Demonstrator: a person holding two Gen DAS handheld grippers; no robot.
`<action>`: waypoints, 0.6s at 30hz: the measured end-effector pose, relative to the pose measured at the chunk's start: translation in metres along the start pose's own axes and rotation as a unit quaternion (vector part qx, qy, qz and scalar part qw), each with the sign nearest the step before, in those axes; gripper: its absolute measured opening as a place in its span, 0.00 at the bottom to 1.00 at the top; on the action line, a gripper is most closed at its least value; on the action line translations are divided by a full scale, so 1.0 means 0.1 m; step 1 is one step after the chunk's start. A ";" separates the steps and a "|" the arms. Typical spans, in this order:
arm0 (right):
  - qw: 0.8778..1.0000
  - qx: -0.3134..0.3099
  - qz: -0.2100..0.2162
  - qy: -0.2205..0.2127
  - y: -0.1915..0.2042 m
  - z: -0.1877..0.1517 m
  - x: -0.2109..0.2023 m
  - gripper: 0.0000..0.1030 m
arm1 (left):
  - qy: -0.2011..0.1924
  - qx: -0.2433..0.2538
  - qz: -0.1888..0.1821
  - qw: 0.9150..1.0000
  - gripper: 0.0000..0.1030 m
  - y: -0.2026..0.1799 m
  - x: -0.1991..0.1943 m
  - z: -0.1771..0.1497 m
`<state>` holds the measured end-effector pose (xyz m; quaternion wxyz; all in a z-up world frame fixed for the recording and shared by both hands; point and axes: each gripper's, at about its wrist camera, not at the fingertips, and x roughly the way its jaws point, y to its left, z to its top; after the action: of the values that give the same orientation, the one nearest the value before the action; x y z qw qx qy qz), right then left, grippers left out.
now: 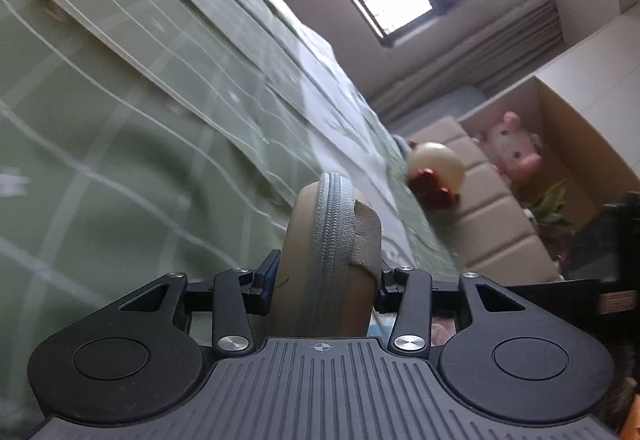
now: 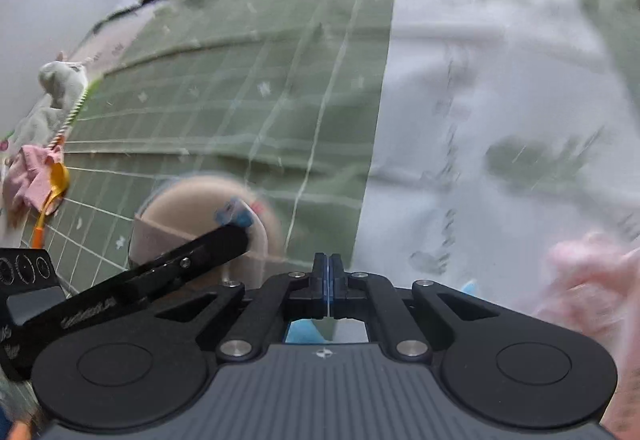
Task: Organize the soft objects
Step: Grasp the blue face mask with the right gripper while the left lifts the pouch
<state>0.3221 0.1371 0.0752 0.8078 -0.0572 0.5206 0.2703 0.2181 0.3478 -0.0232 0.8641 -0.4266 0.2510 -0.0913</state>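
Because the tan zippered pouch point(image 1: 326, 256) is padded and looks light, with a stiffer grey zipper ridge round its edge, it should give under pressure and is best pinched across its flat faces, as the left gripper point(image 1: 322, 282) does now, jaws clamped on its near end above the green checked bedspread point(image 1: 120, 119). To its right the empty right gripper point(image 2: 328, 286) has its jaws pressed together. Far right, a cardboard box point(image 1: 576, 127) holding a pink plush point(image 1: 510, 143) seems the likely destination.
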 end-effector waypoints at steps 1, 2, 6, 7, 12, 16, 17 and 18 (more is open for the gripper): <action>0.999 -0.028 -0.012 -0.024 0.05 -0.04 -0.19 0.04 | -0.009 0.003 0.005 1.000 0.46 -0.01 -0.12 -0.01; 0.997 -0.056 -0.022 -0.045 0.09 -0.10 -0.37 0.04 | -0.018 0.009 0.010 1.000 0.46 -0.04 -0.24 -0.03; 0.986 -0.147 -0.025 -0.079 0.14 -0.50 -0.97 0.12 | -0.051 0.051 0.062 0.995 0.46 -0.22 -0.74 -0.17; 0.984 -0.162 -0.021 -0.076 0.14 -0.59 -1.03 0.13 | -0.053 0.060 0.074 0.994 0.46 -0.26 -0.83 -0.21; 0.971 -0.230 -0.058 -0.015 0.19 -1.00 -0.80 0.13 | -0.027 0.095 0.129 0.987 0.46 -0.37 -1.08 -0.42; 0.965 -0.246 -0.090 0.011 0.25 -1.12 -0.46 0.13 | -0.025 0.106 0.143 0.984 0.46 -0.37 -1.30 -0.46; 0.964 -0.247 -0.097 0.015 0.25 -1.14 -0.40 0.12 | -0.025 0.109 0.152 0.982 0.46 -0.38 -1.35 -0.46; 0.964 -0.247 -0.096 0.023 0.25 -1.14 -0.34 0.06 | -0.025 0.113 0.163 0.980 0.46 -0.39 -1.39 -0.46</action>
<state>0.2068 0.1029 0.0583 0.7784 -0.3109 0.4481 0.3108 0.0778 0.3434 0.0337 0.9161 -0.2815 0.2834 0.0342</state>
